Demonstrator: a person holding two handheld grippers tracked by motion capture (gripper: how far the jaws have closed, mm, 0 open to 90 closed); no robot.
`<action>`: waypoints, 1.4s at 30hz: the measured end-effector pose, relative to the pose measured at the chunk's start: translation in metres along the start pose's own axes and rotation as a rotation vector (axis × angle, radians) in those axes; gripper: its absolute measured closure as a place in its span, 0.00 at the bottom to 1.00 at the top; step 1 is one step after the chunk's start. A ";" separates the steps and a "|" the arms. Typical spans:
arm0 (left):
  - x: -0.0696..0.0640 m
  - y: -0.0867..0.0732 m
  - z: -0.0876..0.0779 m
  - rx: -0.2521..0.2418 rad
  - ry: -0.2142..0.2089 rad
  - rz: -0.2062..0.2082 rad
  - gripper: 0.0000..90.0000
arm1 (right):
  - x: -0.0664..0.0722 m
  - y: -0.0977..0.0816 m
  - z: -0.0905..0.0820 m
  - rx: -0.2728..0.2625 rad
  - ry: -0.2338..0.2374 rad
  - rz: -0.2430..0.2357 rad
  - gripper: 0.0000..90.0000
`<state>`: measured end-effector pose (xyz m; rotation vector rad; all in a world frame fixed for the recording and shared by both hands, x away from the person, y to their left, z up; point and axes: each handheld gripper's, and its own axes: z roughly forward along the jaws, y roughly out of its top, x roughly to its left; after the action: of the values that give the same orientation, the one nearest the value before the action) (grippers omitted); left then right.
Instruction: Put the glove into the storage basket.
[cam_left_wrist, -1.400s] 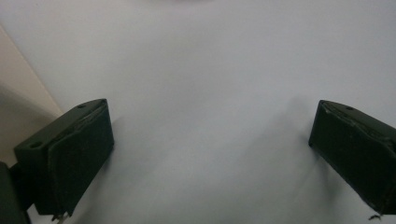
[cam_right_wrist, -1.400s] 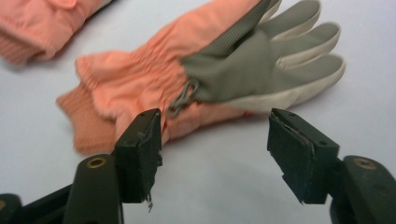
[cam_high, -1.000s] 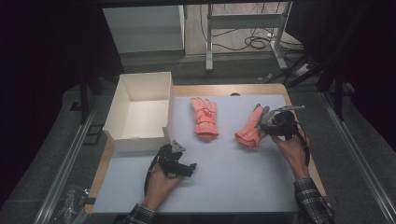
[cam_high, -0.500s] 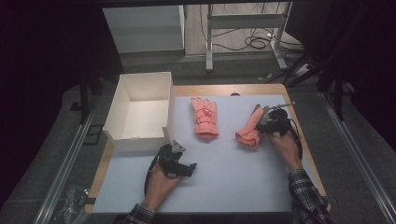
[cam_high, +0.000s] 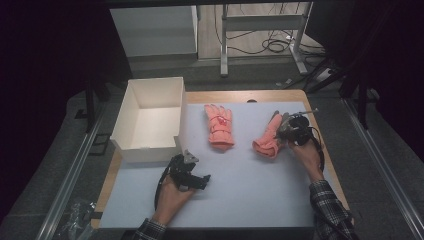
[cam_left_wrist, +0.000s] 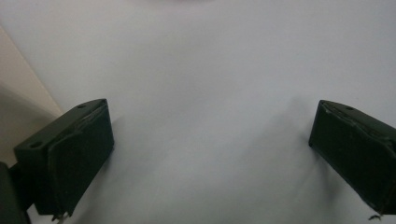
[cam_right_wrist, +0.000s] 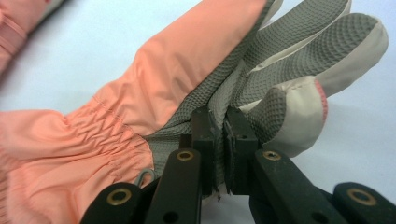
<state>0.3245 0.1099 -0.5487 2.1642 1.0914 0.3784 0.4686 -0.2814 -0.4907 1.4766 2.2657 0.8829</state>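
**Inspector:** Right-hand glove (cam_high: 267, 136): salmon-pink shell, grey textured palm, lying on the pale blue-grey mat (cam_high: 250, 185) near the table's right edge. The right gripper (cam_high: 286, 129) covers its finger end in the high view.

**Clerk:** And the grip?

**Inspector:** In the right gripper view the jaws are pressed together on a fold of the grey palm fabric (cam_right_wrist: 219, 100). The cuff (cam_right_wrist: 56, 154) runs off the frame's left edge.

**Clerk:** Left side?

**Inspector:** The left gripper (cam_high: 192, 172) rests on the mat at the near left, jaws spread wide over bare mat.

**Clerk:** Containers?

**Inspector:** One white open-topped box (cam_high: 131, 107), far left, overhanging the table edge. Its floor is bare. A second pink glove (cam_high: 219, 125) lies flat just right of it.
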 end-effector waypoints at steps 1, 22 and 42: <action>0.000 0.000 0.000 0.000 0.000 0.000 0.00 | 0.000 0.000 -0.002 -0.006 0.006 0.004 0.94; 0.000 0.000 0.000 0.000 0.000 0.000 0.00 | 0.029 -0.006 -0.062 -0.071 0.196 -0.125 0.93; 0.000 0.000 0.000 -0.002 0.001 -0.002 0.00 | 0.098 -0.050 -0.074 -0.013 0.435 -0.314 0.93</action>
<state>0.3245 0.1097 -0.5489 2.1613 1.0931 0.3802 0.3498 -0.2327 -0.4578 0.9457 2.6886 1.2019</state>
